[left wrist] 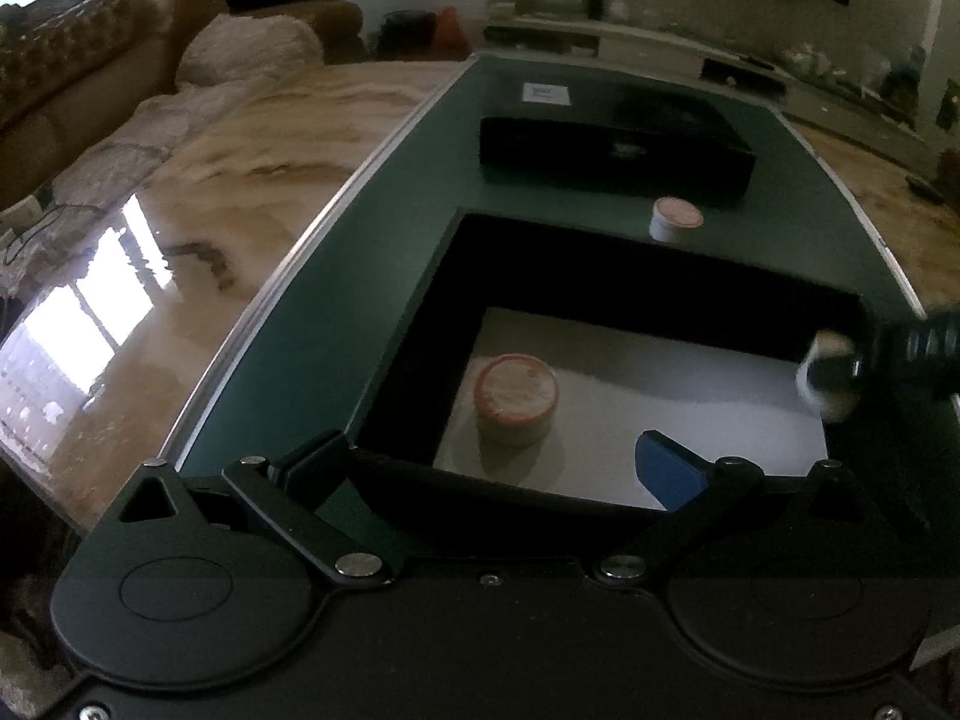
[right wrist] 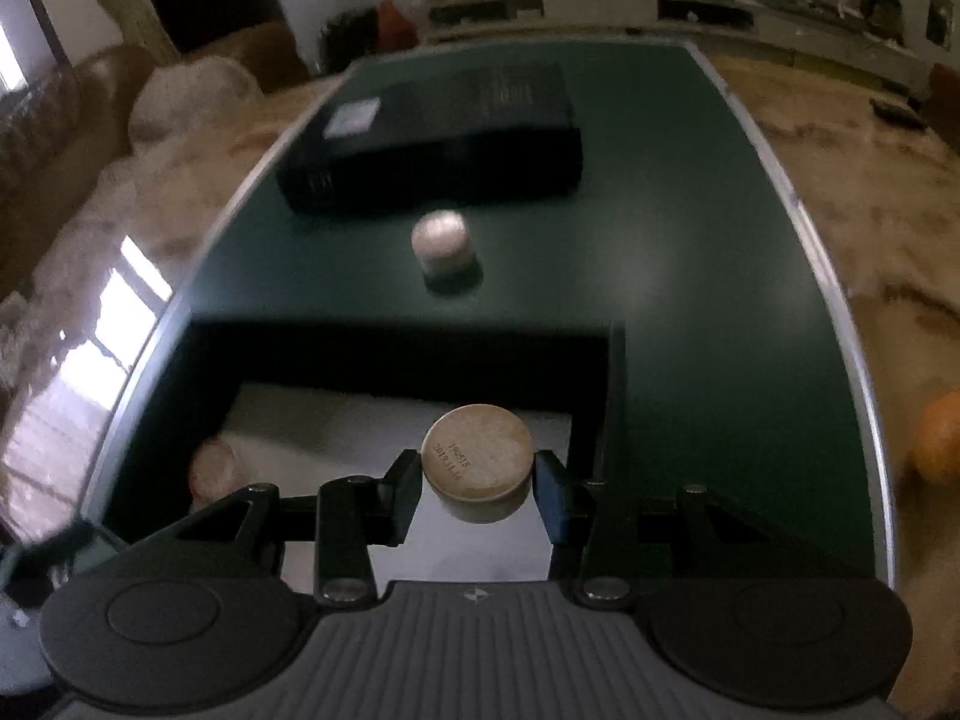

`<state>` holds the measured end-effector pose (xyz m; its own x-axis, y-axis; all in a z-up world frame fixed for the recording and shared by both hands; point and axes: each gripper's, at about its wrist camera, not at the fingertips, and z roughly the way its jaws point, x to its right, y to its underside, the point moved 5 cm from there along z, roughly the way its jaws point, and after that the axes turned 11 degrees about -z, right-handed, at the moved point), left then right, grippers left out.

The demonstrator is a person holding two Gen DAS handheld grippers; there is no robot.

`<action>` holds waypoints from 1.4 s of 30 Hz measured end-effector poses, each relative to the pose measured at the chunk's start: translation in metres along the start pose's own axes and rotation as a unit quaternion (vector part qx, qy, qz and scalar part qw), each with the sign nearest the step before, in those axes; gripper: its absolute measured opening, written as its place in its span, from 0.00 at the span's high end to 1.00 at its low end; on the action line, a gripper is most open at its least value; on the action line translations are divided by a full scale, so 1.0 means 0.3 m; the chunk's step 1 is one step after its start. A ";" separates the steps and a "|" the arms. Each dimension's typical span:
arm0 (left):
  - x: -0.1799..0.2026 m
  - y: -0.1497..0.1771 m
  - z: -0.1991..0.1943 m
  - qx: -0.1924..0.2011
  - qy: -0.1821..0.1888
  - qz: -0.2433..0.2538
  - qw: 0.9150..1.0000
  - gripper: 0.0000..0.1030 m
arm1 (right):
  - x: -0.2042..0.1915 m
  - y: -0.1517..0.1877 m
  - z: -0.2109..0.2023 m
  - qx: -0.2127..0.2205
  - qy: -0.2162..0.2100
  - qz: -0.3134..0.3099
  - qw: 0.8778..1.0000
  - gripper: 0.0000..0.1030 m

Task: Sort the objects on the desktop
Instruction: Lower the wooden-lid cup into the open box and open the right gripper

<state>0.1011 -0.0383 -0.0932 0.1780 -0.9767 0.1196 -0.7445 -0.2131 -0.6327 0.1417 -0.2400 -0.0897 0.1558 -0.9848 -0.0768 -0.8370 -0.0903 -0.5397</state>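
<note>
Now the right hand-held gripper (right wrist: 477, 483) is pinching a puck (right wrist: 478, 462) over the box (right wrist: 390, 348); the left hand-held gripper (left wrist: 498, 468) is hanging spread.

My glossy marble tabletop (left wrist: 198, 228) carries a dark green mat (left wrist: 336, 300). On the mat I see an open black box (left wrist: 660, 276), a closed black case (left wrist: 612, 156) and a small pink-topped cup (left wrist: 675, 219).
</note>
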 end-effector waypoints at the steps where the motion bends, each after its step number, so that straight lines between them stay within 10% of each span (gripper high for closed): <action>1: -0.005 -0.001 0.001 -0.001 -0.002 -0.002 1.000 0.00 | -0.002 0.012 0.011 -0.006 -0.001 0.002 1.000 0.57; 30: -0.028 -0.005 0.010 -0.005 -0.012 -0.008 1.000 0.00 | -0.093 0.096 0.064 -0.028 0.057 -0.058 0.996 0.53; 42: -0.016 -0.017 -0.011 0.016 -0.032 0.004 0.999 0.00 | -0.026 0.109 -0.134 0.052 0.033 0.015 0.998 0.46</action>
<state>0.1020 -0.0326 -0.0879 0.2131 -0.9748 0.0661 -0.7254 -0.2032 -0.6577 0.0920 -0.2412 -0.0731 0.0944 -0.9947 -0.0411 -0.7807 -0.0483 -0.6230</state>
